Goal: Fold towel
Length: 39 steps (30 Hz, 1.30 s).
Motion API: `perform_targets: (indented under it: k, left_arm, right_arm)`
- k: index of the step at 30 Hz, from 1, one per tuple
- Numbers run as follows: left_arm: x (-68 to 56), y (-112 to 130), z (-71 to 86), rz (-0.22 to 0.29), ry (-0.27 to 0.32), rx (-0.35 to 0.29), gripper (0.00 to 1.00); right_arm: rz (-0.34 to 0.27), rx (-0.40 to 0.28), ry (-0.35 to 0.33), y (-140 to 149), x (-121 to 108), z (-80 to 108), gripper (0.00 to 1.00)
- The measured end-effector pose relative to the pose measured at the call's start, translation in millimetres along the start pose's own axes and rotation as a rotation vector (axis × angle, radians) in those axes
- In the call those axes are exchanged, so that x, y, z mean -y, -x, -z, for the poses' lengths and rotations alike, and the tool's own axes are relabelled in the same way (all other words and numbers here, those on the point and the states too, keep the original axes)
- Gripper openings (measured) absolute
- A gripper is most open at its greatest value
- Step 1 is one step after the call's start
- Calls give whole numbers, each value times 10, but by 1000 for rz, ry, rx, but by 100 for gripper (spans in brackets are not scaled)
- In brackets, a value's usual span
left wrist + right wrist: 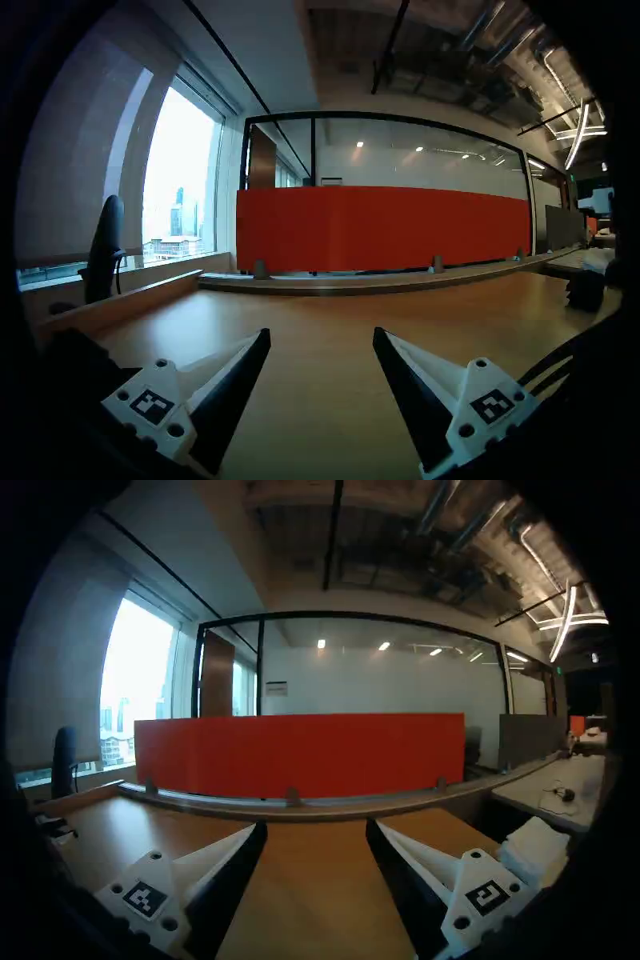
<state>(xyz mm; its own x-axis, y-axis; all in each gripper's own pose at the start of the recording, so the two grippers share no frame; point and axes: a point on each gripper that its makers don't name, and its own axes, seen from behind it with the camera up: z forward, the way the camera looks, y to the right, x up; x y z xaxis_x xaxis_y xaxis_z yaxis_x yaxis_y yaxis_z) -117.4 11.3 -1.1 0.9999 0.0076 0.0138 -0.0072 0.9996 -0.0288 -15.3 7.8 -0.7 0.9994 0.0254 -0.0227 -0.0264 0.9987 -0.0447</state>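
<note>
Above wooden desk (320,400), jaws apart, maybe towels (533,848) rightward

A light wooden desk (320,360) runs to an orange divider (384,228). White folded towels (534,846) (stacked) sit at its right edge.

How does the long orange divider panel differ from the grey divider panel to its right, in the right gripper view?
The orange divider panel is bright and wide, behind the brown wooden desk; the grey divider panel is dull and much narrower in view. The orange one stands straight ahead, the grey one off to the right. Both stand upright.
</note>
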Motion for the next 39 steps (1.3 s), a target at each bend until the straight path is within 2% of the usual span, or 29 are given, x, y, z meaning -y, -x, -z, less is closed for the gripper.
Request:
perform_targets:
  k: [6, 18, 29, 39]
  left_arm:
    - [-2, 2, 1, 0, 0, 0, 95]
    - [-2, 9, 0, 0, 0, 0, 95]
    - [-5, 12, 2, 0, 0, 0, 95]
    - [-2, 14, 3, 0, 0, 0, 95]
  right_arm:
    - [5, -1, 26, 308, -105, -19, 95]
    - [-4, -8, -8, 822, -108, 0, 95]
    - [22, 2, -31, 1022, -29, -21, 95]
    - [37, 10, -12, 1160, -87, -32, 96]
